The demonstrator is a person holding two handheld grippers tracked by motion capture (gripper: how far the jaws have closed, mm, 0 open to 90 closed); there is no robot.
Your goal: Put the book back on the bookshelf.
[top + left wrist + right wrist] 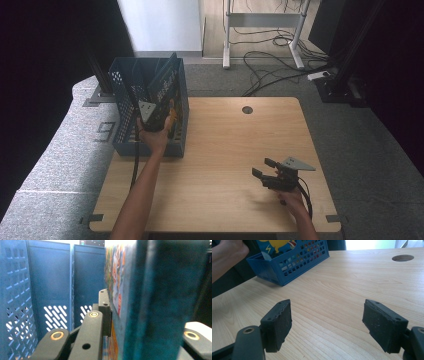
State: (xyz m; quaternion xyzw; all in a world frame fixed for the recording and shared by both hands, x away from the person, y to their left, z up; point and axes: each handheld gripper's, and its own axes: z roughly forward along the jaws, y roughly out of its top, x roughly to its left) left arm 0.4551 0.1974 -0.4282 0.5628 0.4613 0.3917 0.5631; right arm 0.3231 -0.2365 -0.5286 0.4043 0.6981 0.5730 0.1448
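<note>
The bench (215, 165) carries a blue slotted crate (124, 107) at its far left corner. A colourful book (165, 90) stands tilted inside the crate, and the left hand-held gripper (155, 117) is clamped on its edge. Near the bench's right front corner, the right hand-held gripper (264, 168) hovers, jaws apart

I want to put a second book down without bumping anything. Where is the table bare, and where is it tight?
The table is bare across its middle, between the blue basket and the right gripper, and along the far edge around the round hole. It is crowded at the far left corner, where the left gripper clamps a book inside the basket.
</note>
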